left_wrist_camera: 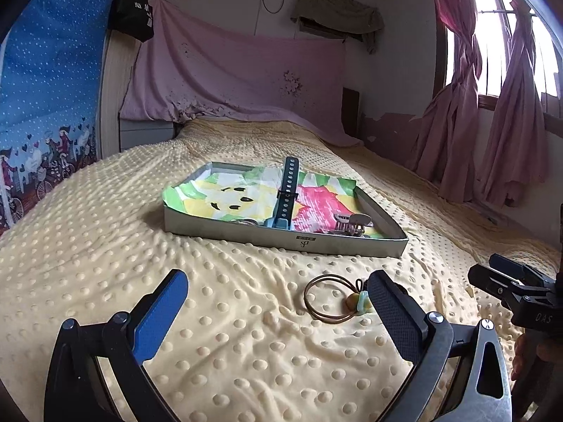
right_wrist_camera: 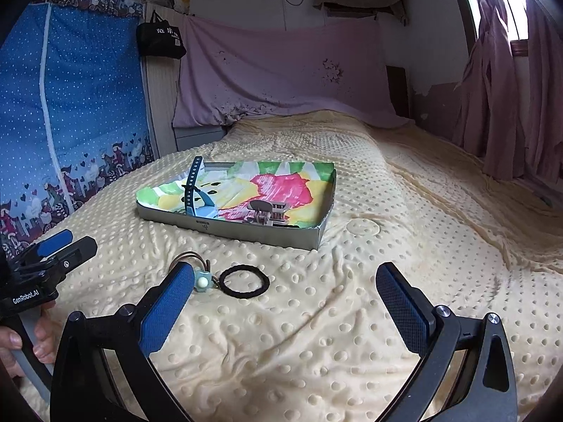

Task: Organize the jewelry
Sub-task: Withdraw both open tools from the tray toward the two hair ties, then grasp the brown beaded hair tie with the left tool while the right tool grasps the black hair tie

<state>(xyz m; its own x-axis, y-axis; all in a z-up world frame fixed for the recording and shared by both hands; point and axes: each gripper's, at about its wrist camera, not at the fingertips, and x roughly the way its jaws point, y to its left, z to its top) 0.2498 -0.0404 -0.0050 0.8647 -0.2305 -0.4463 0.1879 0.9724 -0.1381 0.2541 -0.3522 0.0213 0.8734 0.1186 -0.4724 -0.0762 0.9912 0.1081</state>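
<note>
A brown hair tie (left_wrist_camera: 325,299) with a pale green flower bead (left_wrist_camera: 362,301) lies on the yellow blanket, just inside my left gripper's right finger. My left gripper (left_wrist_camera: 279,313) is open and empty above the blanket. In the right wrist view the same hair tie (right_wrist_camera: 191,258) and bead (right_wrist_camera: 202,282) sit beside a black hair tie (right_wrist_camera: 244,281), ahead of my open, empty right gripper (right_wrist_camera: 286,309). Beyond them a grey tray (left_wrist_camera: 246,230) (right_wrist_camera: 246,232), lined with colourful paper, holds a blue watch strap (left_wrist_camera: 286,193) (right_wrist_camera: 193,190) and a brown claw clip (left_wrist_camera: 352,224) (right_wrist_camera: 265,212).
The dotted yellow blanket (right_wrist_camera: 352,316) covers the whole bed. A blue wardrobe cover (right_wrist_camera: 70,105) stands left, a pink sheet (right_wrist_camera: 281,70) hangs at the head, pink curtains (left_wrist_camera: 510,123) at right. A hand (right_wrist_camera: 21,341) holds the left gripper (right_wrist_camera: 59,246); the right gripper (left_wrist_camera: 499,274) shows at the edge.
</note>
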